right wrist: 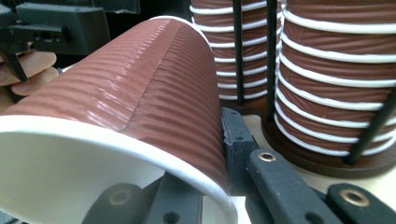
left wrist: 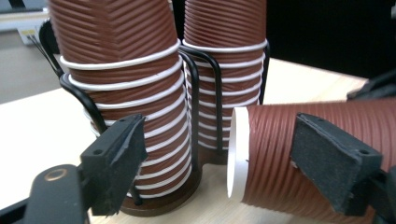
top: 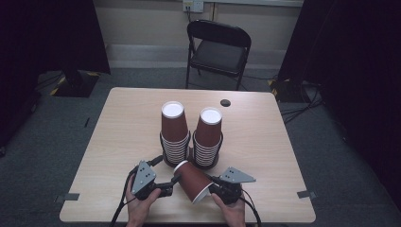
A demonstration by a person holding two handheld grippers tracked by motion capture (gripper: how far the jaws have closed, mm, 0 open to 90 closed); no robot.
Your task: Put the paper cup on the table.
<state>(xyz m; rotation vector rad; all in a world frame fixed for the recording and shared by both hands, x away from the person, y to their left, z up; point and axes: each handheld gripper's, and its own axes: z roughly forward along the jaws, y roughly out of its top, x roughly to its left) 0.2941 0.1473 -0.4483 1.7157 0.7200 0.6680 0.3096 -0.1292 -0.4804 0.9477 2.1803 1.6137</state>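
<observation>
One brown ribbed paper cup (top: 191, 182) (left wrist: 271, 154) (right wrist: 140, 88) lies on its side above the table's front. My right gripper (top: 213, 187) (right wrist: 201, 172) is shut on its white rim, with one jaw inside the mouth and one outside. My left gripper (top: 174, 182) (left wrist: 219, 140) is open around the cup's white base end. Its right jaw lies along the cup's side and its left jaw stands apart. Just behind, two upside-down stacks of the same cups, left (top: 174, 132) (left wrist: 126, 70) and right (top: 208, 137) (left wrist: 224, 70), sit in black wire holders.
The light wooden table (top: 118, 142) has a dark round hole (top: 225, 102) near its far edge. A black folding chair (top: 217, 47) stands behind it. Black curtains hang at both sides. Each stack's wire holder rests on a round dark base (right wrist: 327, 163).
</observation>
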